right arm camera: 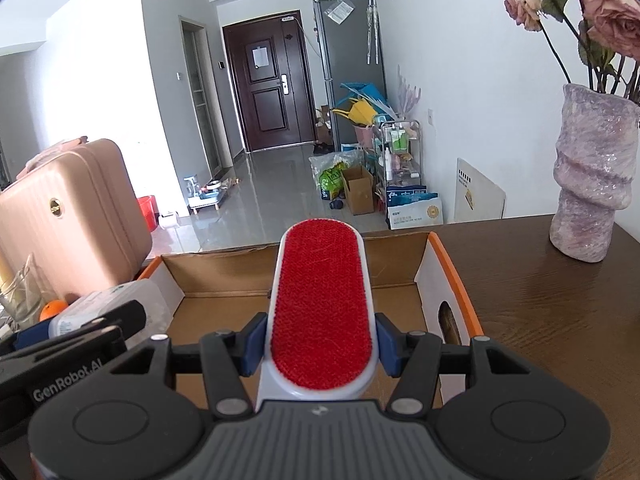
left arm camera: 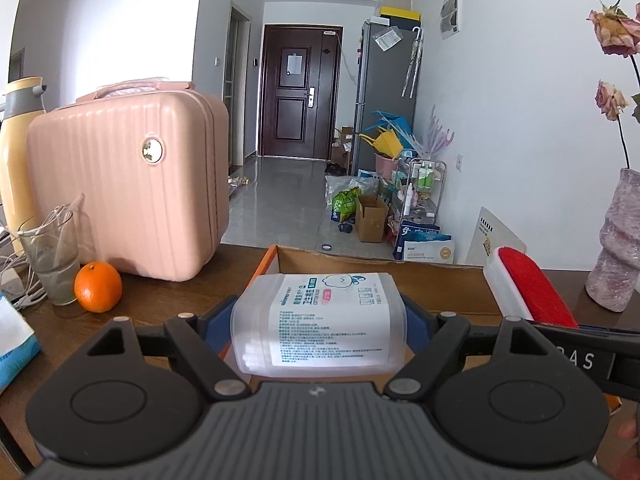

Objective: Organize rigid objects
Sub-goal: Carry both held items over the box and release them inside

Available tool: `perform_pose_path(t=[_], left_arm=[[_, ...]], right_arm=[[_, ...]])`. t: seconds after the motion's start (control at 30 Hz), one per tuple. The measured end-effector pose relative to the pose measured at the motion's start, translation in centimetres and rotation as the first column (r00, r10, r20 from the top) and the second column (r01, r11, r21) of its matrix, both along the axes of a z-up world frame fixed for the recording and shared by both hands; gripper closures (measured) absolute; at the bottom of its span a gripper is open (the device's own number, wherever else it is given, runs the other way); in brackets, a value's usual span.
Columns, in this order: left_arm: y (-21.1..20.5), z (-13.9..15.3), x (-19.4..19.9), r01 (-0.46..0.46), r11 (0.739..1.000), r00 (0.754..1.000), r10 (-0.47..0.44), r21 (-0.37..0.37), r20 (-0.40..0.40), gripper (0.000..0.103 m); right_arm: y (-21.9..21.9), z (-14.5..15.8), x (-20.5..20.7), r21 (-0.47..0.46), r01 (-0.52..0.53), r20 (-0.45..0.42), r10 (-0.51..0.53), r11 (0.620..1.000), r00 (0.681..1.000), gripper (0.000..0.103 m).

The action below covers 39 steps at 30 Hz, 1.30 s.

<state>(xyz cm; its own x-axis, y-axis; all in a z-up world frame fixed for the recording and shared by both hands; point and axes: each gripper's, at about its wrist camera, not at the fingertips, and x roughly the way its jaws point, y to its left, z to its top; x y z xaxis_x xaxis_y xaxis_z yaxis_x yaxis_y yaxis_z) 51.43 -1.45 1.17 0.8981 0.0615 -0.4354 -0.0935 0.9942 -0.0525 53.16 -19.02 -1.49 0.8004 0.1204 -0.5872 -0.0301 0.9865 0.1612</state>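
My left gripper (left arm camera: 320, 322) is shut on a clear plastic cotton-swab box (left arm camera: 320, 320) with a white printed label, held above the left end of an open cardboard box (left arm camera: 380, 270). My right gripper (right arm camera: 320, 344) is shut on a red-and-white lint brush (right arm camera: 322, 304), held over the middle of the same cardboard box (right arm camera: 224, 280). The lint brush also shows in the left wrist view (left arm camera: 528, 288), at the right. The swab box and the left gripper show at the left of the right wrist view (right arm camera: 108, 308).
On the dark wooden table (right arm camera: 560, 320) stand a pink hard case (left arm camera: 128, 184), an orange (left arm camera: 97, 287), a glass (left arm camera: 52, 260), a yellow flask (left arm camera: 16, 148) and a pink vase with roses (right arm camera: 592, 176). A blue packet (left arm camera: 12, 332) lies at left.
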Motion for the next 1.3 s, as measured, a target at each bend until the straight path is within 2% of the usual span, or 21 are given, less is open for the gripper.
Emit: perform_pose_path(t=[0.4,0.43,0.47,0.53,0.6,0.77,0.97,1.3], left_arm=[[-0.2,-0.4,2.5,0.007,0.999,1.0,-0.006,0.043,-0.019,0.019],[-0.2,-0.4,2.4,0.006,0.999,1.0,-0.005,0.045,-0.017,0.018],[-0.2,-0.3,2.4,0.003,0.999,1.0,-0.002,0.048,-0.019,0.011],[0.3,0.1,2.1,0.004,0.999,1.0,-0.004,0.04,-0.014,0.0],[0.8,0.6,1.8,-0.006,0.999,1.0,0.006,0.037,-0.002,0.0],[1.3,0.8,1.9,-0.016,1.0,0.999,0.016,0.015,-0.031,0.0],[1.0,0.8,1.9,-0.024,0.999,0.999,0.025,0.035,-0.034,0.0],[1.3,1.4,0.4,-0.042,0.999,0.999,0.043,0.034,-0.01,0.0]], right_arm=[[-0.1,-0.7,2.4,0.021,0.0,-0.057,0.002,1.0,0.998,0.048],[-0.3,-0.8,2.5,0.028,-0.002,-0.069,0.004,1.0,0.998,0.048],[-0.6,-0.9,2.7,0.033,-0.001,-0.082,0.004,0.999,0.997,0.047],[-0.9,-0.6,2.6,0.031,0.019,-0.074,-0.017,0.999,0.997,0.04],[-1.2,0.1,2.1,0.013,0.03,-0.042,-0.03,0.999,0.999,0.019],[-1.1,0.8,1.4,0.0,0.025,-0.014,-0.025,1.0,1.0,0.014],[-0.7,0.4,1.5,-0.029,0.037,-0.013,-0.038,0.999,0.999,0.004],[-0.7,0.8,0.0,-0.035,0.042,0.015,-0.041,0.998,0.999,0.001]])
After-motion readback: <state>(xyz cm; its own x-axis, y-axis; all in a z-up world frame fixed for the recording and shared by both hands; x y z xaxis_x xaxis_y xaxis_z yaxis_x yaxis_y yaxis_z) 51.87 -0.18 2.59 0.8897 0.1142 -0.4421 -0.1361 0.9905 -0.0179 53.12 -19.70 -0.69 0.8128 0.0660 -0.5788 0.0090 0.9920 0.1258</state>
